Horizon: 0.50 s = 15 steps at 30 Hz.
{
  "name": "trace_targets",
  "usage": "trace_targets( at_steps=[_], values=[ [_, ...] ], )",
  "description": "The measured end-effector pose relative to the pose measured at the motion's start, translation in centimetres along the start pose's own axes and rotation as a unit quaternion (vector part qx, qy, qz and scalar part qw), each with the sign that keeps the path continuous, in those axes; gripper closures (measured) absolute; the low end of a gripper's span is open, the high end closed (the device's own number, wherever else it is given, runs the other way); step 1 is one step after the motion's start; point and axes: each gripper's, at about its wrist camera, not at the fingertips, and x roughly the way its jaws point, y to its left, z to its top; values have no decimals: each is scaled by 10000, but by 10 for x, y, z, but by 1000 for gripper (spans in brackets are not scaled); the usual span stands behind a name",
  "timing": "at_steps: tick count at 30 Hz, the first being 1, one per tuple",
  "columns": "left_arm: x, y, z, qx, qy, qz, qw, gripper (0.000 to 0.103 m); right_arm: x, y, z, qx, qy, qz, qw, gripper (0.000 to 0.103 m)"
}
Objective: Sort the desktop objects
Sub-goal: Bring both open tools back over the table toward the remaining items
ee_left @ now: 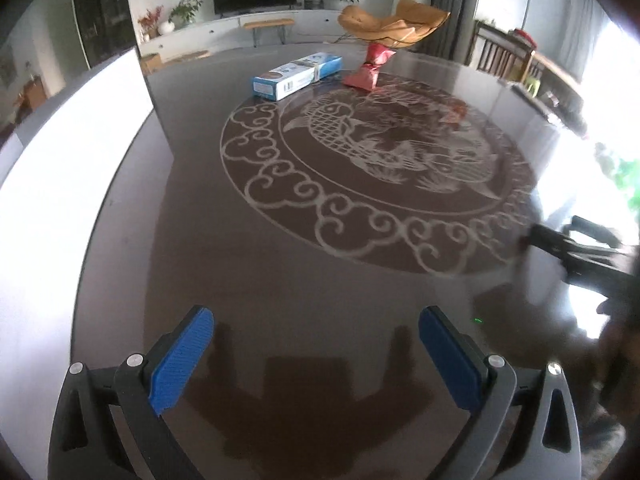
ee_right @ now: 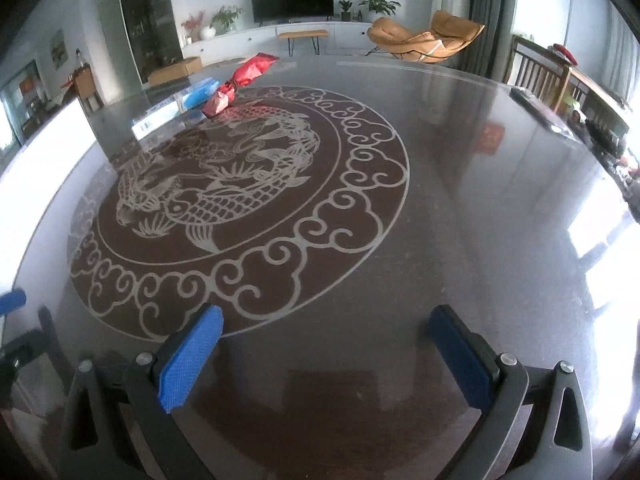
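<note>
Blue-and-white box [ee_left: 298,75] and red foil-wrapped package [ee_left: 368,70] lie touching at the far side of the round glossy surface [ee_left: 280,280], well apart from both grippers. Box print too small to read. Left hand-held gripper [ee_left: 316,354] fully spread, nothing between its blue pads. Right hand-held gripper [ee_right: 326,356] likewise released and empty, over bare surface.

Box [ee_left: 298,76] beside packet [ee_left: 370,68] on table [ee_left: 280,264]
</note>
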Motion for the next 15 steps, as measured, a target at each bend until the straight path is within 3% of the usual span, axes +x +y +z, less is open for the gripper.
trace_targets(
  at_steps=[2, 6, 15],
  values=[
    [6, -7, 6, 88, -15, 173, 9998, 0, -3, 3, -2, -30, -6, 24, 10000, 0],
    [13, -4, 11, -85, -210, -20, 9997, 0, 1, 3, -2, -6, -39, 103, 9999, 0],
    [17, -4, 13, -57, -233, -49, 9997, 0, 8, 7, -1, 18, -33, 53, 10000, 0]
  ],
)
